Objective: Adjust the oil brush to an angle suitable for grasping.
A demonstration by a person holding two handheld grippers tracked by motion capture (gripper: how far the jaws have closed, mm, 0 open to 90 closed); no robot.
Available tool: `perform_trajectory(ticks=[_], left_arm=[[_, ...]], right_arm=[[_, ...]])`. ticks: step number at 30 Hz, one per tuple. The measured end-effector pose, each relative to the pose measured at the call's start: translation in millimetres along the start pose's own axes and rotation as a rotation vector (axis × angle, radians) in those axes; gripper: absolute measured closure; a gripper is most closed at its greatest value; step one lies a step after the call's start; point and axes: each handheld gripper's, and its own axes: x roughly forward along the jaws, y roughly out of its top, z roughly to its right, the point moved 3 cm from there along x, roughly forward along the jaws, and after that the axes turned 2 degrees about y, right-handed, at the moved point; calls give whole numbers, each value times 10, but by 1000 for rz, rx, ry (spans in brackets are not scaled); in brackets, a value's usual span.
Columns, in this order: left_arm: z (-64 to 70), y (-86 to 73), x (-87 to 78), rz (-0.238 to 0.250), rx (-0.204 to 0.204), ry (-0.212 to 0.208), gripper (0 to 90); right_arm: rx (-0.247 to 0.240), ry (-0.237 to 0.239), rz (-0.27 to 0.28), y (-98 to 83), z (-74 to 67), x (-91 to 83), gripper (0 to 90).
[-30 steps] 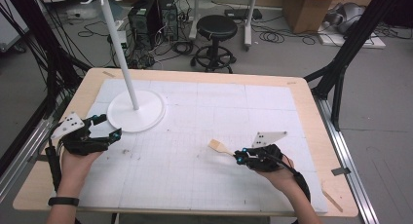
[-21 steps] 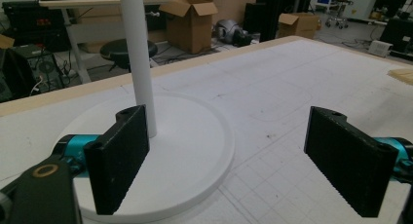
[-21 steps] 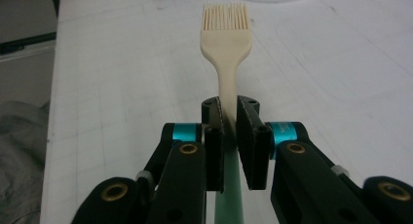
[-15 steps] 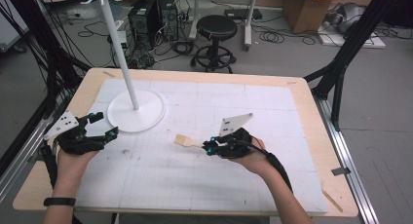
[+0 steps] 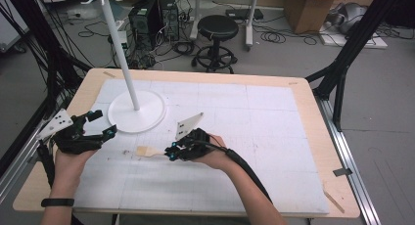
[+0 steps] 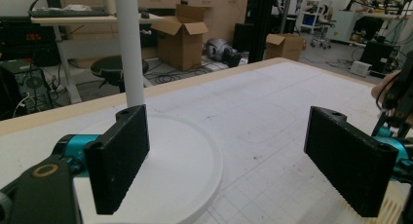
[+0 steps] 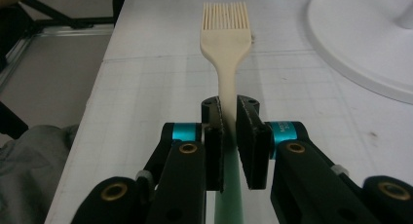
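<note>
A cream-coloured brush (image 7: pixel 226 44) with a flat, comb-like head of fine bristles is seen; its narrow neck widens into a pale green handle lower down. It is held level above the white mat of the desk (image 5: pixel 274 122), the bristled head (image 5: pixel 143 150) being pointed toward the person's left. The neck is clamped between the two black pads of the right tongs (image 7: pixel 229 136), with the handle running back under them. The head is found near the round white stand base (image 5: pixel 122 122), apart from it.
</note>
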Motion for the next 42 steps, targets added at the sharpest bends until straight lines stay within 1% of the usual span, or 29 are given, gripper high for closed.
perform_trajectory(ticks=[2,4,5,6,7,9,11,12,15,19,21,23,24,27,28,29,30,32,34,38,39,42], left_arm=[[-2,-3,0,-1,-7,2,172],[-2,0,-1,1,-2,-1,172],[2,1,1,2,-2,-2,172],[5,-1,3,0,-3,-4,172],[6,-2,5,-1,-2,-4,172],[9,-3,7,-1,-3,-6,172],[10,-2,5,-1,-2,-7,172],[13,-1,5,1,-4,-8,172],[15,-3,2,-1,-4,-8,172],[16,-8,3,-4,-3,-12,172],[19,-12,7,-5,-4,-12,172],[19,-18,10,-9,-5,-14,172],[17,-19,11,-12,-2,-14,172],[18,-22,16,-11,-5,-13,172],[19,-24,18,-12,-5,-13,172],[20,-25,20,-13,-6,-14,172],[20,-28,21,-16,-4,-15,172],[25,-30,24,-17,-5,-14,172],[25,-30,23,-18,-3,-15,172],[27,-29,19,-18,-2,-16,172],[27,-29,17,-18,-1,-17,171],[27,-29,15,-18,-1,-18,170]], right_arm=[[-23,16,-5,16,-5,117,820],[-30,33,-8,34,-10,208,820],[-30,47,-18,46,-16,250,820],[-47,54,-19,64,-13,292,820],[-47,70,-27,81,-25,337,820],[-72,83,-33,116,-33,429,820],[-74,99,-42,139,-50,514,820],[-84,101,-41,149,-52,544,820],[-94,126,-49,175,-79,662,820],[-110,150,-64,167,-95,777,819],[-109,158,-75,158,-102,826,819],[-118,165,-85,147,-99,852,818],[-112,171,-88,142,-103,860,817],[-130,173,-102,125,-104,882,809],[-129,169,-110,117,-108,888,805],[-139,170,-118,112,-103,895,801],[-136,170,-118,106,-106,904,797],[-136,164,-116,101,-102,916,737],[-139,161,-118,102,-105,912,728],[-131,154,-106,130,-99,837,685],[-127,153,-92,142,-96,810,664],[-112,140,-73,165,-83,706,586]])
